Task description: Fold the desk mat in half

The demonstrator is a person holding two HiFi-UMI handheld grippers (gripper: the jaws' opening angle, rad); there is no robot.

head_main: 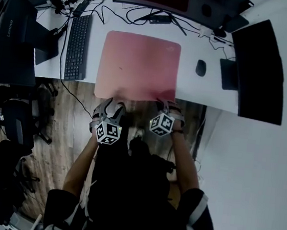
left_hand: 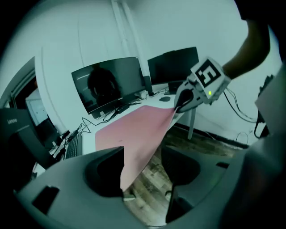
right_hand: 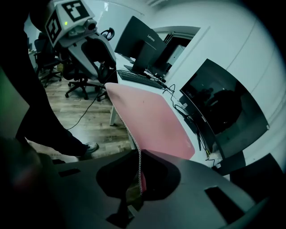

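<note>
Barely begun, by the look of it: the flat pink rectangular desk mat [head_main: 138, 67] lies spread open on the white table [head_main: 198, 90]. Its near edge hangs past the table's front, and no part is turned over yet. The right gripper [right_hand: 136, 184] has its fingers [right_hand: 158, 172] closed tight on the near right corner, with the mat's stitched edge running up from between them. The left gripper [left_hand: 143, 176] stands wide open, its fingers [left_hand: 103, 172] either side of the near left corner. The mat passes between them, close against the left one, but is not pinched. What is left, I judge, is to close on that corner and then carry both corners over to the far edge.
</note>
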